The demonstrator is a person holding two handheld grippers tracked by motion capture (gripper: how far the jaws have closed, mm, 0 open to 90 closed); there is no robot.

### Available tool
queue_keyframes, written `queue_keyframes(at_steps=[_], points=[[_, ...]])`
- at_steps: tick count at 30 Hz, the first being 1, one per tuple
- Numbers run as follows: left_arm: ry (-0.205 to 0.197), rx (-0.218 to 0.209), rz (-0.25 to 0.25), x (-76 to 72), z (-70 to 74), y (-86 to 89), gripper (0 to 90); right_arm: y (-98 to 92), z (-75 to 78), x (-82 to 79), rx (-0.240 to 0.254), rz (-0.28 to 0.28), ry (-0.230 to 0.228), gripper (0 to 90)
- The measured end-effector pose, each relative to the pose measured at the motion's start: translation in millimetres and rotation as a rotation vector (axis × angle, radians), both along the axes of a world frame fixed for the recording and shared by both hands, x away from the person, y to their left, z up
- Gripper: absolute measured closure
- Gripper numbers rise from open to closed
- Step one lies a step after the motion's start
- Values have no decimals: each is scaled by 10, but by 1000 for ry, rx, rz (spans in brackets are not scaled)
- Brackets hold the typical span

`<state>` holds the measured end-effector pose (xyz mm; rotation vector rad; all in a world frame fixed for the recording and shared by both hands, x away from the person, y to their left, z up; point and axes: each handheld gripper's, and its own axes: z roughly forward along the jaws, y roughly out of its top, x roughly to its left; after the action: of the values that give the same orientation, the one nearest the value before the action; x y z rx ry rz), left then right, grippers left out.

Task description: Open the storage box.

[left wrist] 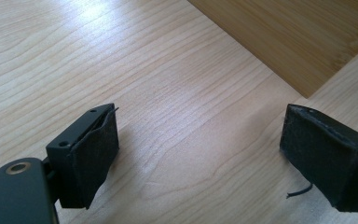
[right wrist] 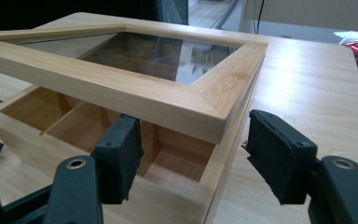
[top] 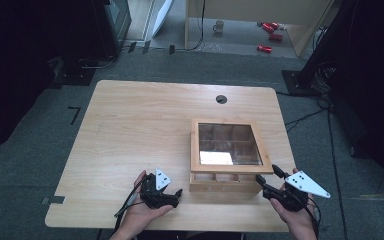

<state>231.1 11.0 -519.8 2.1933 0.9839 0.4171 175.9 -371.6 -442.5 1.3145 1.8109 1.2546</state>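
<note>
A wooden box with a glass-paned lid stands at the table's front right. The lid is raised at its near edge, so the front compartments show under the lid's frame. My right gripper is open at the box's front right corner. In the right gripper view, one jaw lies over the compartment below the lid and the other is outside the side wall. My left gripper is open, low over the bare table just left of the box, nothing between its pads.
The light wooden table has a round cable hole at the back. Its front edge runs close under both hands. Red cans and a mug lie on the floor beyond it. Dark equipment stands at both sides.
</note>
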Motion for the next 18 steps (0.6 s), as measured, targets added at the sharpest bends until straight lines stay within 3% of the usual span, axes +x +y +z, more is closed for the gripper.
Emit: queue_keyframes(at_steps=[18], points=[[1,0,1,1,2,0,119,-6,445,351,-24,5,-77,321]])
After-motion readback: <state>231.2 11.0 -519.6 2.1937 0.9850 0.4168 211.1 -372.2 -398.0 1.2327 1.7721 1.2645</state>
